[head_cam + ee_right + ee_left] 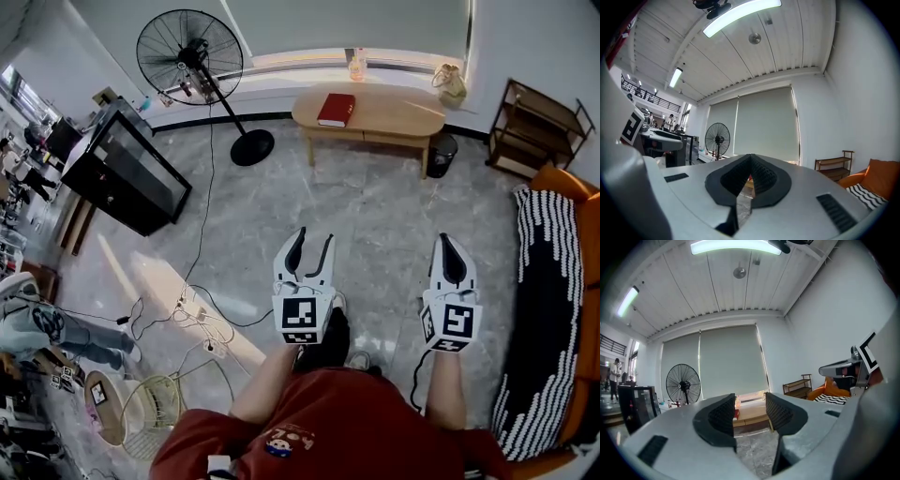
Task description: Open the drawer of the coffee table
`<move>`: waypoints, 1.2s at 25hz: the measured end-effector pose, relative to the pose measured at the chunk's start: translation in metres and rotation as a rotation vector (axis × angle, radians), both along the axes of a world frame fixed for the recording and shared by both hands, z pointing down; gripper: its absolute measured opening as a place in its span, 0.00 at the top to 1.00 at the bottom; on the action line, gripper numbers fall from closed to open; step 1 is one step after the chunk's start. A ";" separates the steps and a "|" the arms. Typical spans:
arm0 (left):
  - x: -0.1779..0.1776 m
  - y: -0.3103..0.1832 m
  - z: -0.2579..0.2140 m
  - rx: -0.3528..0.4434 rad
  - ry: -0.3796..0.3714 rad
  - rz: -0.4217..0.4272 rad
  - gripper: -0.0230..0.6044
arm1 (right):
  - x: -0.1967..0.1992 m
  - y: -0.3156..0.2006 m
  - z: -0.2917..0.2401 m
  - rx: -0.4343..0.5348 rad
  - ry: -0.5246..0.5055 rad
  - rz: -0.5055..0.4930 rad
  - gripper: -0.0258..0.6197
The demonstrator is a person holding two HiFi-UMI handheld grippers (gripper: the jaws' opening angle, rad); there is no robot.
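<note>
I have bare marble floor (375,202) straight ahead, open all the way to the coffee table (394,117). The fan base (251,147) stands just off the table's left end and a black bin (441,155) by its right end. The striped sofa (548,309) hems in my right, and cables (202,314) trail across the floor on my left.
</note>
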State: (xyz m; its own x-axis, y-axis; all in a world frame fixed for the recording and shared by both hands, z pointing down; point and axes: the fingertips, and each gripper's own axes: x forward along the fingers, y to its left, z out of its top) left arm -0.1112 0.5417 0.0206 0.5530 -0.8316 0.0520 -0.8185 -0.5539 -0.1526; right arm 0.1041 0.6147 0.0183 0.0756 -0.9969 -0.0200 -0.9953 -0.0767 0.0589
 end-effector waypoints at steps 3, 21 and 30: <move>0.003 -0.003 0.003 -0.005 0.007 -0.001 0.66 | 0.002 -0.004 0.000 -0.005 0.009 -0.005 0.97; 0.017 -0.097 0.030 -0.040 0.015 -0.001 0.66 | 0.016 -0.097 0.014 -0.042 0.053 -0.003 0.97; 0.032 -0.212 0.043 -0.069 0.014 -0.003 0.66 | 0.031 -0.211 0.025 -0.096 0.070 -0.015 0.97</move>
State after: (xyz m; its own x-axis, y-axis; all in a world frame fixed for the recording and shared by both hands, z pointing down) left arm -0.0797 0.3296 0.0640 0.5514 -0.8281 0.1009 -0.8221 -0.5600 -0.1026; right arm 0.1346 0.4039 0.0433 0.0620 -0.9955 0.0714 -0.9896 -0.0520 0.1342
